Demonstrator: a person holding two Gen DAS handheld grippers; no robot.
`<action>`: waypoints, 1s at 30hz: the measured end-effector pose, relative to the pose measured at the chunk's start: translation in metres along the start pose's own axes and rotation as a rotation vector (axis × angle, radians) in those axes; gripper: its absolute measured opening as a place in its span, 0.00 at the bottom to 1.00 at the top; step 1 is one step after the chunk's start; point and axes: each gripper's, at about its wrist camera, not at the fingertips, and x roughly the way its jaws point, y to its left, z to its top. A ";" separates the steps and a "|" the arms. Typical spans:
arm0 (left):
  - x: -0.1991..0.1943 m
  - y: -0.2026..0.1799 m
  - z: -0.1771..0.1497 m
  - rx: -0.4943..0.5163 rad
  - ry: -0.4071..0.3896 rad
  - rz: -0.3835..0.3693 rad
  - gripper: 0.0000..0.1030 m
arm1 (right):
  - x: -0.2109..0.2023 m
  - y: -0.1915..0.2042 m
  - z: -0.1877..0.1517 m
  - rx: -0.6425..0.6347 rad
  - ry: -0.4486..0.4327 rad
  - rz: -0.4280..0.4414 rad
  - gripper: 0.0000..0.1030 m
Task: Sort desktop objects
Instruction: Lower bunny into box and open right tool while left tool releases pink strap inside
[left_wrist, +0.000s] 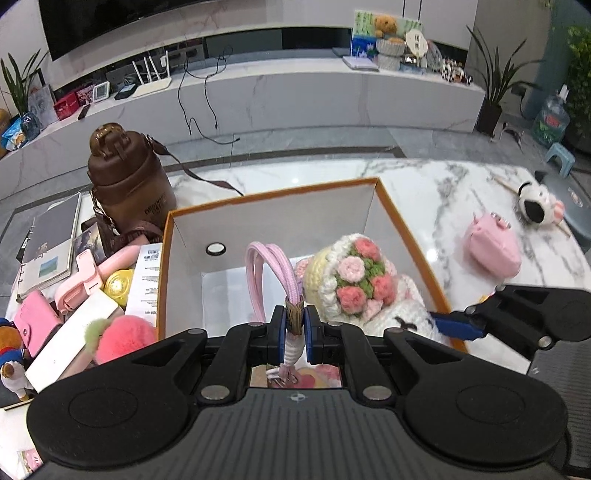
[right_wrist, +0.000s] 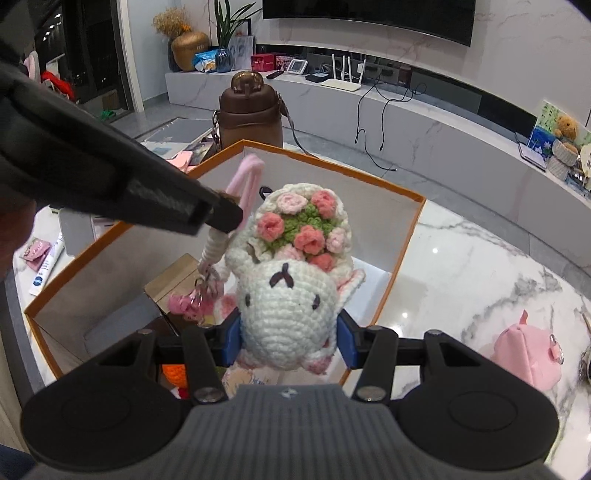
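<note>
Over the orange-rimmed box (left_wrist: 402, 225), the left gripper (left_wrist: 295, 328) pinches the pink lanyard (left_wrist: 273, 273) tight. The right gripper (right_wrist: 290, 332), half-spread, clasps the crocheted rabbit (right_wrist: 288, 302), seemingly by its head.

The left gripper (left_wrist: 294, 325) points steeply downward. Its jaws are closed tight on a thin pink lanyard (left_wrist: 293, 314), pinched between both blue pads (left_wrist: 281, 325); the cord's loop stands above the fingertips and its wrapped end hangs below them. In the right wrist view the left gripper's black body crosses the frame from upper left, tip angled down.

The right gripper (right_wrist: 289, 334) also tilts downward. Its jaws stand partly apart, both blue pads (right_wrist: 232, 341) pressed against the sides of a crocheted white toy (right_wrist: 288, 299). The two grippers sit close beside each other, not touching.
</note>
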 end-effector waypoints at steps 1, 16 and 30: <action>0.003 0.000 0.000 0.005 0.007 0.003 0.10 | 0.001 0.001 0.000 -0.001 0.002 -0.001 0.52; 0.031 0.007 -0.006 0.036 0.094 0.047 0.11 | 0.022 0.014 0.001 -0.041 0.040 -0.004 0.53; 0.042 0.010 -0.011 0.034 0.148 0.124 0.63 | 0.033 0.024 0.000 -0.122 0.054 -0.022 0.58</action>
